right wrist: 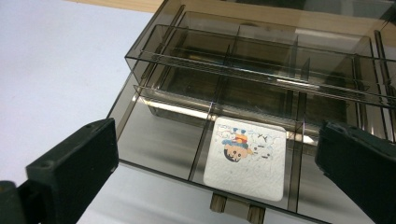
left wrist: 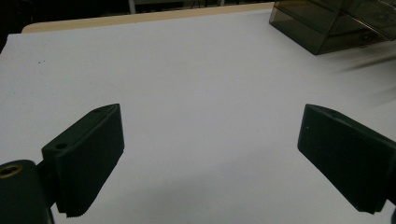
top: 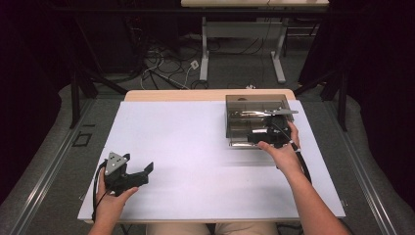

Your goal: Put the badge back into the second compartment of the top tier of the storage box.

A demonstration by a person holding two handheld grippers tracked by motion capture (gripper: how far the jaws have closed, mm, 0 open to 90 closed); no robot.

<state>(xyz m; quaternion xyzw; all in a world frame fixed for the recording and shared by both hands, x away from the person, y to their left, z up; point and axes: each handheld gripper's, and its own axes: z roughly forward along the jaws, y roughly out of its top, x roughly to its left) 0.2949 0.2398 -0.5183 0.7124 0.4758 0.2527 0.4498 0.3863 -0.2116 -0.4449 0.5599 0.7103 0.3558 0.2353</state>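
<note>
Smoked plastic organizer (right wrist: 261,88) sits just ahead of the right gripper (right wrist: 217,154), jaws wide apart, nothing held; the printed card (right wrist: 247,158) lies flat between them. Closing low could strike a divider; the card may slide; left gripper (left wrist: 210,154) gapes idle.

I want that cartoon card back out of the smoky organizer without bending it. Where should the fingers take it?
Probably by its near short edge, coming from above: the card lies flat in a middle compartment of the drawer, dividers close along both long sides. The right gripper hangs open over it.
</note>
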